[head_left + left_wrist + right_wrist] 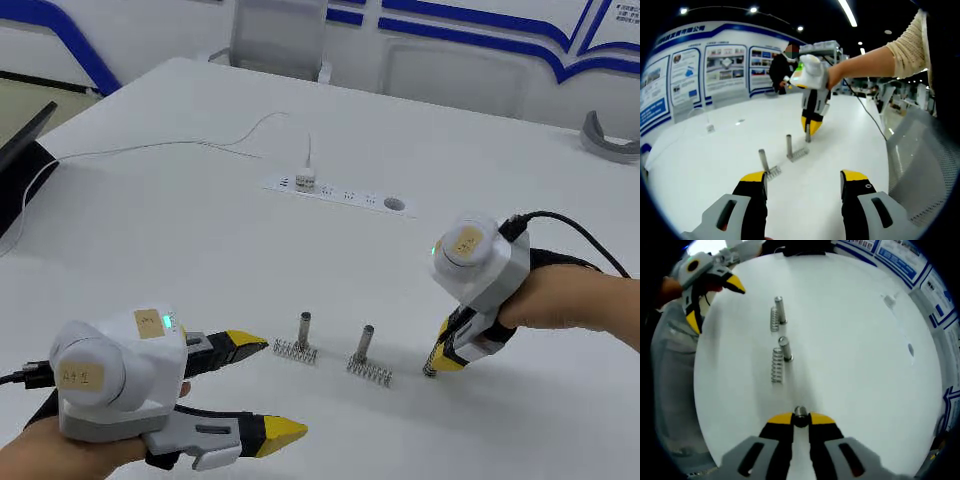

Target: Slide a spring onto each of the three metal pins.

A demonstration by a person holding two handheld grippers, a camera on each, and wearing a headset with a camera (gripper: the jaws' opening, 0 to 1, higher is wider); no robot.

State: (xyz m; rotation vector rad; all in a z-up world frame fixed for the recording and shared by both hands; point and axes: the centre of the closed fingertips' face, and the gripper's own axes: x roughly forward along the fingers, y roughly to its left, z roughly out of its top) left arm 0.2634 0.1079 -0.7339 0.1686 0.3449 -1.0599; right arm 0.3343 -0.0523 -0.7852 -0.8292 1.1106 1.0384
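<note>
Stickers [150, 323] on both grippers are carrying writing too small to read. On the near side of the power strip [335, 193], the right gripper [432, 368] is clamping one pin [800, 411]. Two other pins [304, 328] are standing there with springs [295, 351] lying against them. Nearest, the left gripper [281, 387] is holding its jaws apart.

Light: bright, from ceiling strips [847, 12].
Shadows: soft, short on the white table [200, 230].
Edges: gripper views curve strongly.
Focus: head view sharp throughout.
</note>
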